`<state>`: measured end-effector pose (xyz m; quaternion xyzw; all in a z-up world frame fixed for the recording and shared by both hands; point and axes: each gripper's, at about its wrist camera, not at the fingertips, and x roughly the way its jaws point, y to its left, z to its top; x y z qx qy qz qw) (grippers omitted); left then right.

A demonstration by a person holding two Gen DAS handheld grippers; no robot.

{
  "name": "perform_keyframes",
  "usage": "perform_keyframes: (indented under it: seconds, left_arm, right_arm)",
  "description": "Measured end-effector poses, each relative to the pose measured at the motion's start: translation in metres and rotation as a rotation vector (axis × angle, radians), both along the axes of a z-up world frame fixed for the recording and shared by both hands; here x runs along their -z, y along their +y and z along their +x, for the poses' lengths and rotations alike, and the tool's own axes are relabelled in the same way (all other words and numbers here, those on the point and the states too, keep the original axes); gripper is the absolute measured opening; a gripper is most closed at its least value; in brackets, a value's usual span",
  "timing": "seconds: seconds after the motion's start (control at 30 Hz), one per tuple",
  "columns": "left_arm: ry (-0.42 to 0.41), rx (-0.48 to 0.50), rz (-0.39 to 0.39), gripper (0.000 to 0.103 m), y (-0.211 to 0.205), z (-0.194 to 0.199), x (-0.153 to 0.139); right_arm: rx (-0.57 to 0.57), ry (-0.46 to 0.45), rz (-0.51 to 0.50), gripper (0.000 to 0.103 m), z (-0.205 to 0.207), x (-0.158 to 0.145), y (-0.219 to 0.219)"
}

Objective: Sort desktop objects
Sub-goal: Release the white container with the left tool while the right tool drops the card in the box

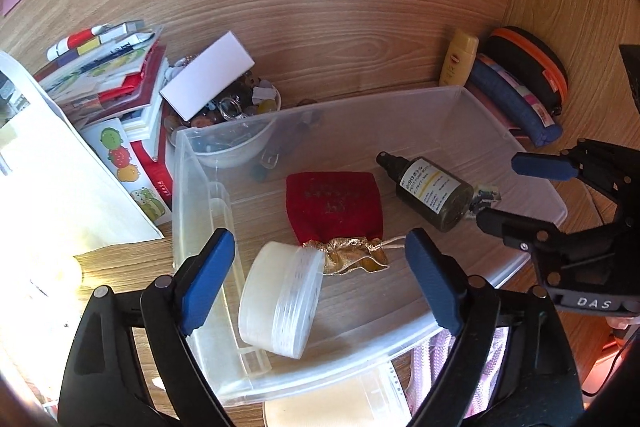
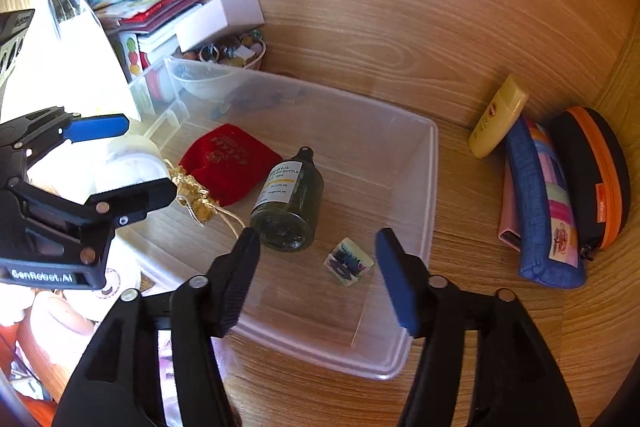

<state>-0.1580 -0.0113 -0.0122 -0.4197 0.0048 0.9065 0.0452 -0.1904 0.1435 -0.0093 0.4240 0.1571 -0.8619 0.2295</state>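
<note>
A clear plastic bin [image 1: 532, 163] [image 2: 430, 187] sits on the wooden desk. In it lie a red velvet pouch [image 1: 334, 205] [image 2: 228, 163] with a gold neck, a dark spray bottle [image 1: 432, 193] [image 2: 290, 205], a white round jar [image 1: 280, 301] [image 2: 134, 163] tilted on its side, and a small printed square [image 2: 349, 260]. My left gripper [image 1: 320, 283] [image 2: 120, 157] is open, its fingers on either side of the jar without touching it. My right gripper [image 2: 318, 275] [image 1: 508, 191] is open and empty above the printed square.
A white bowl of trinkets [image 1: 236, 131] [image 2: 224, 67] with a white box on it and a stack of books [image 1: 108, 79] stand at the back left. A yellow tube [image 2: 498, 117], a blue pencil case [image 2: 544, 203] and an orange-trimmed black case [image 2: 596, 179] lie at the right.
</note>
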Motion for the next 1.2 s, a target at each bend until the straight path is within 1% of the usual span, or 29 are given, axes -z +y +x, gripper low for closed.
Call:
perform_keyframes:
  seconds: [0.03, 0.07, 0.2, 0.3, 0.47, 0.7, 0.8, 1.0, 1.13, 1.2]
  left_arm:
    - [0.007, -0.004, 0.001, 0.088, -0.001, 0.002, -0.002]
    - [0.014, -0.008, 0.001, 0.088, -0.002, 0.003, -0.005]
    - [0.047, -0.027, -0.015, 0.089, -0.003, 0.013, -0.015]
    - [0.074, -0.037, -0.021, 0.092, -0.004, 0.021, -0.023]
    - [0.103, -0.049, -0.035, 0.092, -0.004, 0.037, -0.034]
    - [0.113, -0.066, -0.038, 0.092, -0.007, 0.062, -0.040]
    - [0.114, -0.076, -0.046, 0.092, -0.008, 0.075, -0.040]
    - [0.102, -0.090, -0.038, 0.093, -0.009, 0.101, -0.034]
    - [0.095, -0.104, -0.038, 0.093, -0.006, 0.119, -0.026]
    - [0.086, -0.110, -0.020, 0.093, -0.005, 0.126, -0.021]
  right_arm:
    - [0.001, 0.002, -0.007, 0.069, 0.002, -0.002, 0.001]
    - [0.002, 0.003, -0.014, 0.072, 0.004, -0.004, 0.003]
    - [0.005, 0.001, -0.039, 0.075, 0.012, -0.011, 0.008]
    - [0.007, 0.003, -0.056, 0.079, 0.020, -0.015, 0.011]
    - [0.004, 0.015, -0.070, 0.080, 0.036, -0.022, 0.015]
    - [-0.010, 0.075, -0.062, 0.080, 0.064, -0.030, 0.016]
    - [-0.015, 0.091, -0.065, 0.080, 0.076, -0.031, 0.017]
    - [-0.009, 0.100, -0.069, 0.081, 0.094, -0.024, 0.022]
    - [-0.012, 0.086, -0.077, 0.081, 0.103, -0.015, 0.027]
    - [-0.008, 0.071, -0.073, 0.081, 0.107, -0.011, 0.028]
